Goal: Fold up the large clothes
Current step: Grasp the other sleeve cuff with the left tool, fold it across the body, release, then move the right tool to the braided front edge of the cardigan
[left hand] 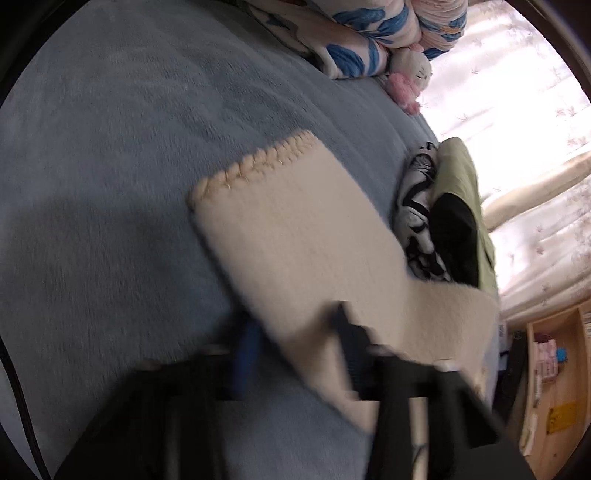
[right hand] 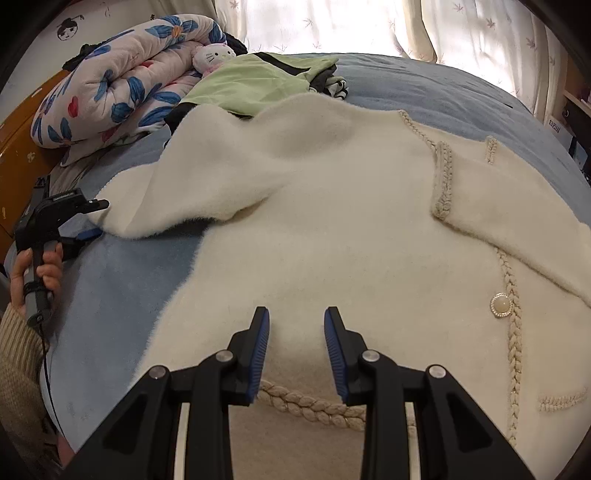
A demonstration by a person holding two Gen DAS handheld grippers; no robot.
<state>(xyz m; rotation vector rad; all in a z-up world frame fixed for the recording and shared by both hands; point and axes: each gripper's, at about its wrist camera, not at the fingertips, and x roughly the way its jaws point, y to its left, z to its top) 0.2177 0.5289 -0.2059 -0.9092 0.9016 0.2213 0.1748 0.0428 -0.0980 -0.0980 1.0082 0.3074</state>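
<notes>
My big cream coat (right hand: 332, 229) lies spread out on the blue bed (right hand: 110, 295). It is soft and fuzzy, with a braided trim (right hand: 443, 173) and a round pearl button (right hand: 501, 305) on the front.

My right tool (right hand: 296, 321) hangs just over the bottom part of the coat. Its two fingers (right hand: 260, 332) stand apart, and nothing is between them. They have blue pads on the inside.

My left tool (right hand: 94, 218) is over at the far left side of the coat. My left hand (right hand: 38, 273) holds its handle, and a knit sleeve (right hand: 18, 354) covers my wrist. This tool is clamped on the coat's sleeve (left hand: 295, 229). From the left camera, one finger sits on top of the cream cloth and one blue pad peeks out under it. That picture is blurry, so I cannot tell how much cloth is pinched. The sleeve's end has a braided edge and rests on the bed.

Behind the coat sits a green cloth (right hand: 255, 81) on top of black-and-white cloth (left hand: 417, 206). Beside that is a rolled-up flowery quilt (right hand: 118, 81) with blue petals. A little white cat toy (right hand: 210, 55) rests against the quilt. Bright white curtains (right hand: 332, 22) hang behind the bed. A wooden shelf (left hand: 554, 369) stands beside the bed.
</notes>
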